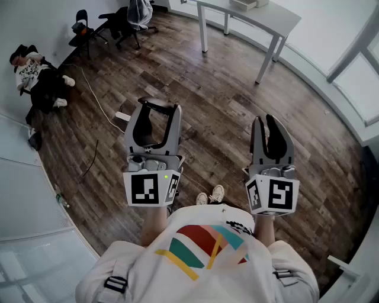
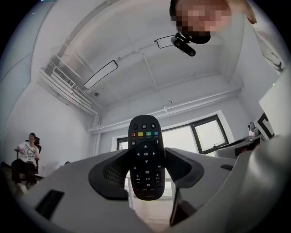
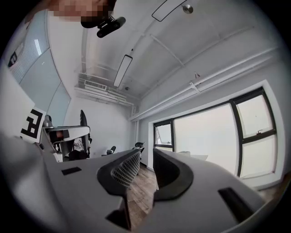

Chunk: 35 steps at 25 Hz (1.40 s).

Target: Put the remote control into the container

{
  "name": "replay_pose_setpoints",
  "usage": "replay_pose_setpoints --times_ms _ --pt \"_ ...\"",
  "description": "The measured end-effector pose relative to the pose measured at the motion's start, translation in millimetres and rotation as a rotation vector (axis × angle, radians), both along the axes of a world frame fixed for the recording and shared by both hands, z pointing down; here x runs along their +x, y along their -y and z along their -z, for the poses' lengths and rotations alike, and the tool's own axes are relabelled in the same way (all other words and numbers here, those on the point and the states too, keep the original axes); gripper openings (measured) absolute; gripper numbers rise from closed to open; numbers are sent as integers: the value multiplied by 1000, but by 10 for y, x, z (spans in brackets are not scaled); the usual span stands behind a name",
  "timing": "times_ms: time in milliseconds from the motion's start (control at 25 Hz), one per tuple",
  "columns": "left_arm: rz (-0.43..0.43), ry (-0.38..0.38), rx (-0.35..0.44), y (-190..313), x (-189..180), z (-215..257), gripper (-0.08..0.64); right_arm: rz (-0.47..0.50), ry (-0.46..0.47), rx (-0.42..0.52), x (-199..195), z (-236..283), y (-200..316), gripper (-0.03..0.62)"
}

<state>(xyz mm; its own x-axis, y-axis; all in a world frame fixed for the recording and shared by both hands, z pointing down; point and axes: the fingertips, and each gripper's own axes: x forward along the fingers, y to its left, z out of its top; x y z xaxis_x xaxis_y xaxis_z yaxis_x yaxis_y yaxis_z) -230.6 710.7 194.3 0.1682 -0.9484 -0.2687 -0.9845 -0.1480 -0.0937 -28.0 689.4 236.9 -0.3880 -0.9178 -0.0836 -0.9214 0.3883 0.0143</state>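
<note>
A black remote control (image 2: 145,136) stands upright between the jaws of my left gripper (image 2: 145,160), its buttons facing the camera. The jaws are spread wide and their pads press on the remote's two long sides. In the head view this gripper (image 1: 158,112) is held in front of my body at the left, with the remote (image 1: 157,105) as a dark bar across its tips. My right gripper (image 1: 266,127) is held level at the right. Its jaws (image 3: 146,159) stand a narrow gap apart with only floor showing between them. No container shows in any view.
I stand on a wooden floor (image 1: 213,106). A white table (image 1: 254,18) is at the far right, dark chairs (image 1: 124,23) at the far left. A person (image 1: 35,77) sits by the left wall, with a cable (image 1: 98,100) lying nearby. Windows (image 3: 209,136) run along the right.
</note>
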Motion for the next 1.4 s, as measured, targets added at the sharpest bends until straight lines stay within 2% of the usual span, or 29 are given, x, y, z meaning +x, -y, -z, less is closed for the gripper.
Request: replay_pose_setpoints --times_ms 160,280,520,640,880,1120,1400 --pt "-12 11 16 27 13 -10 253 -15 11 -4 36 -35 21 88" --pt "-5 10 -12 60 61 -65 253 -56 18 0 184 -53 42 3" --pt "11 11 -11 134 195 -97 253 -54 69 21 464 -59 63 3" --pt "20 11 -4 160 266 -137 253 -28 102 41 593 -87 29 3" --pt "18 11 -8 203 420 -150 253 47 215 13 781 -169 51 3" --pt "18 9 -19 253 448 -163 253 40 231 6 865 -193 91 5" --pt "-19 -2 -24 510 482 -279 253 19 220 14 907 -257 242 117"
